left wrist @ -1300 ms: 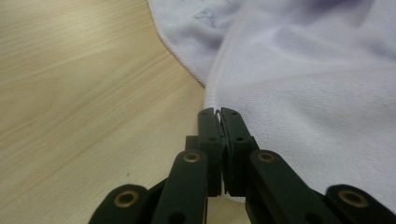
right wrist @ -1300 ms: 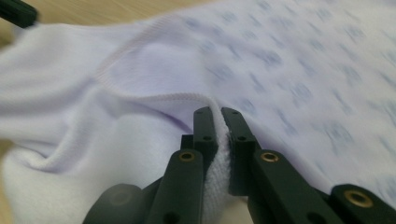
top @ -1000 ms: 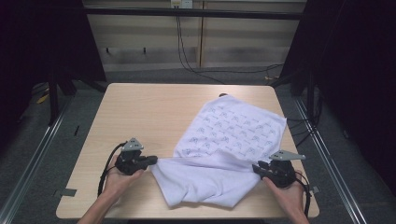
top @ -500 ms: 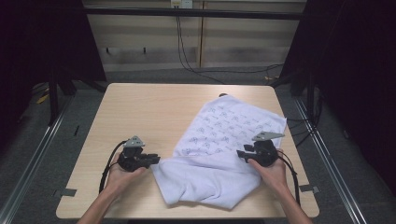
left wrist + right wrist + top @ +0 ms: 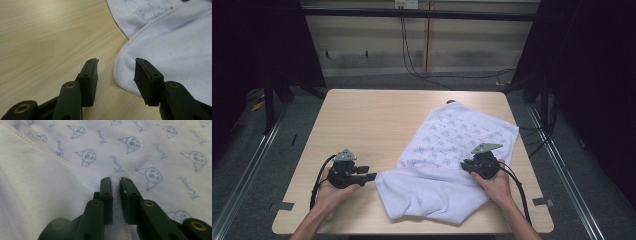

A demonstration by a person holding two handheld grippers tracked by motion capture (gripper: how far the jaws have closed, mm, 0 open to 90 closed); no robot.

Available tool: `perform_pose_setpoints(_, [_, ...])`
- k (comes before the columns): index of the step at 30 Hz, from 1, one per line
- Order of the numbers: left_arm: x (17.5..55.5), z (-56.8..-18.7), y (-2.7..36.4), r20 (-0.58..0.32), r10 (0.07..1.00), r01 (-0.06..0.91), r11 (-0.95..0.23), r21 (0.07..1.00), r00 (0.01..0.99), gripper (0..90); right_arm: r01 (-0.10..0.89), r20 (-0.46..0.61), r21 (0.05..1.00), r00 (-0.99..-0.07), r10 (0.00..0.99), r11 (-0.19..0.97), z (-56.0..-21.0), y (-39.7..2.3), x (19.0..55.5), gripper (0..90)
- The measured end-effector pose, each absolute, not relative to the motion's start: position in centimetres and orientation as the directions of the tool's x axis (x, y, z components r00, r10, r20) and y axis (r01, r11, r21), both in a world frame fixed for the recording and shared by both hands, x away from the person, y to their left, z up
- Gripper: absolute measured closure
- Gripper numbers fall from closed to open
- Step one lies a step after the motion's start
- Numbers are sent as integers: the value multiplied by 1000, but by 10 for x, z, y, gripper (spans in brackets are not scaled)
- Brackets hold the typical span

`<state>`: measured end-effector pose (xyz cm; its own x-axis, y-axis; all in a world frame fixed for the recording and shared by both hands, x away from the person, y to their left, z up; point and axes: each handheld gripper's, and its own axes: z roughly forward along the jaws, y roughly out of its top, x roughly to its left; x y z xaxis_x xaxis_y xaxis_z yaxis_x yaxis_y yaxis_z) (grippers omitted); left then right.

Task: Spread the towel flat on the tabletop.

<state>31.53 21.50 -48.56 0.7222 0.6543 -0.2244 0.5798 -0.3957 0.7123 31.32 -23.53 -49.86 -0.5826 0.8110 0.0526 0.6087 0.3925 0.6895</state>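
A wooden table (image 5: pixel 377 125) carries a pale lilac towel (image 5: pixel 447 165) spread over its right half, its long axis running from the far right corner down toward the near edge, where a plain, fleecy underside is folded up over the printed face. The person's two hands flank that folded band: the left hand sits off the cloth at its left tip, the right hand rests on top of it near the right border, so the right is the one on the cloth itself.

The left gripper (image 5: pixel 116 75) lies low over the table, its jaws just opened and standing apart; the rounded, stitched corner of the towel (image 5: pixel 175 50) pokes in between them, nearer the right jaw, and no pad presses on it. To take that corner again it would, by my judgement, have to close where it is.

The right gripper (image 5: pixel 116 187) has just been closing and its jaws pinch a thin ridge of cloth right at the pink-stitched hem (image 5: pixel 60 160), where plain side meets print.

The print is small blue cat faces with script between them.
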Motion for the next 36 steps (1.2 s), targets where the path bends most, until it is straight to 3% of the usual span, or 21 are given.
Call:
perform_pose_setpoints(7, [315,-495,213,-205,650,582,-439,684,732,537,611,146,740,-554,819,281,-490,-249,314,854])
perform_pose_setpoints(15, [316,-498,205,-218,621,573,-457,680,753,527,596,162,758,-567,807,266,-483,-251,308,863])
perform_pose_setpoints(20, [317,-496,193,-191,586,540,-506,673,787,608,603,170,752,-569,805,267,-484,-250,309,861])
perform_pose_setpoints(25, [311,-494,186,-138,533,479,-578,661,835,864,603,185,755,-573,799,257,-483,-252,307,862])
perform_pose_setpoints(36, [322,-478,196,-170,566,493,-485,722,806,886,564,228,808,-570,789,173,-453,-274,300,868])
